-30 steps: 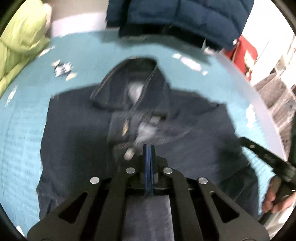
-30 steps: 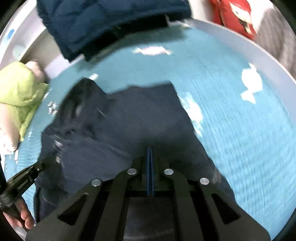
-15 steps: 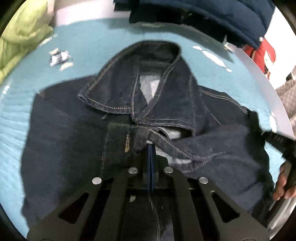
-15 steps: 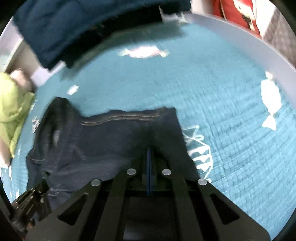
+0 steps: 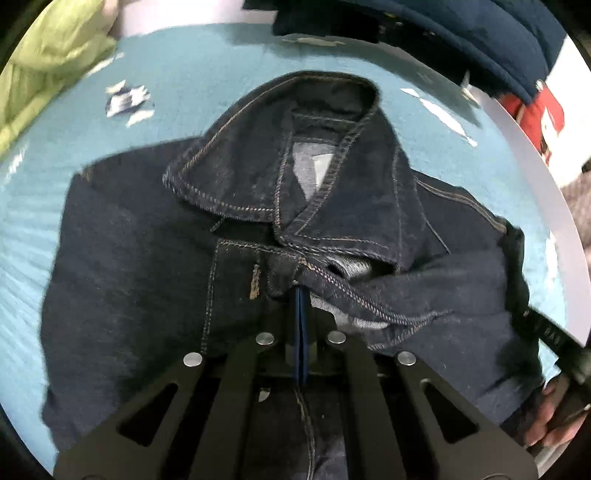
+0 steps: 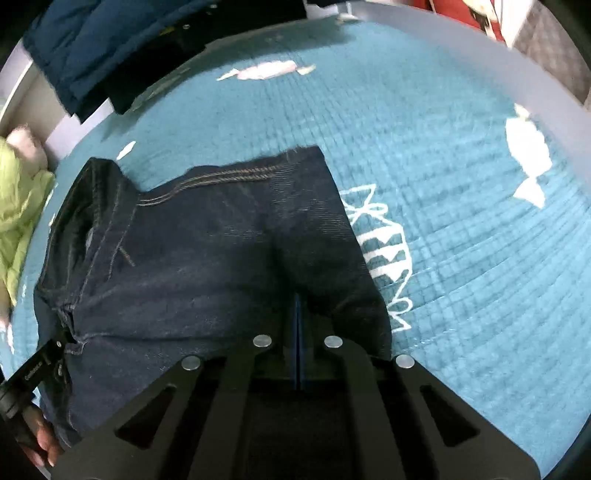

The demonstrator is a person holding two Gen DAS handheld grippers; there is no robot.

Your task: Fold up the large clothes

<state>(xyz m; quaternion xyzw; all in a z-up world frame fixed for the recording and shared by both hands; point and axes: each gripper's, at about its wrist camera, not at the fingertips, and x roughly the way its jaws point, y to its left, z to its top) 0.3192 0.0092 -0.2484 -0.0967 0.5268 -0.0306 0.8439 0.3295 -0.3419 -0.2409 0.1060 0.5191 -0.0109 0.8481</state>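
Observation:
A dark denim jacket (image 5: 140, 258) lies on a teal bedspread (image 5: 207, 85), collar (image 5: 280, 155) toward the far side. My left gripper (image 5: 300, 295) is shut on a folded-up edge of the jacket just below the collar. In the right wrist view the same jacket (image 6: 207, 258) lies folded, and my right gripper (image 6: 297, 302) is shut on its near right edge. The right gripper and hand show at the right edge of the left wrist view (image 5: 554, 339). The left gripper shows at the lower left of the right wrist view (image 6: 29, 373).
A navy puffer coat (image 5: 461, 26) hangs at the far side, also in the right wrist view (image 6: 122, 48). A lime green garment (image 5: 48, 62) lies at the far left. A red item (image 5: 543, 114) sits past the bed's white right edge (image 5: 546, 184).
Both grippers have carried the jacket's lower part forward toward the collar. The collar now sits nearer and larger in the left view, and the fold reaches farther across the bedspread.

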